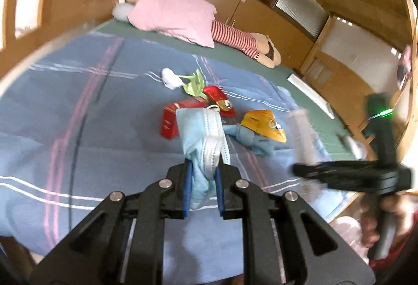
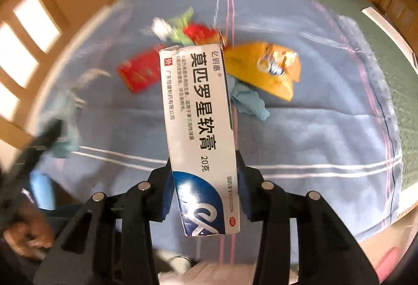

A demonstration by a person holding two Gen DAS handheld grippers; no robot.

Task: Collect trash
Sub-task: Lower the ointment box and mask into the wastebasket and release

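A crumpled pale blue face mask [image 1: 206,138], with white pleated edging and an ear loop, is clenched between the left tongs [image 1: 203,175] and hangs above the bed [image 1: 78,102]. A long white box [image 2: 201,133], printed with dark characters and a blue swirl at its near end, is grasped by the right tongs [image 2: 205,180] and held over the blue blanket [image 2: 313,128]. The remaining trash is gathered near the middle of the blanket: a red box [image 1: 169,120], a red wrapper [image 1: 218,98], a green scrap [image 1: 194,83], a white wad [image 1: 169,78], a yellow wrapper [image 1: 263,124] and a blue glove [image 1: 250,140] partly under it. A pink pillow [image 1: 175,10] lies at the bed's far end.
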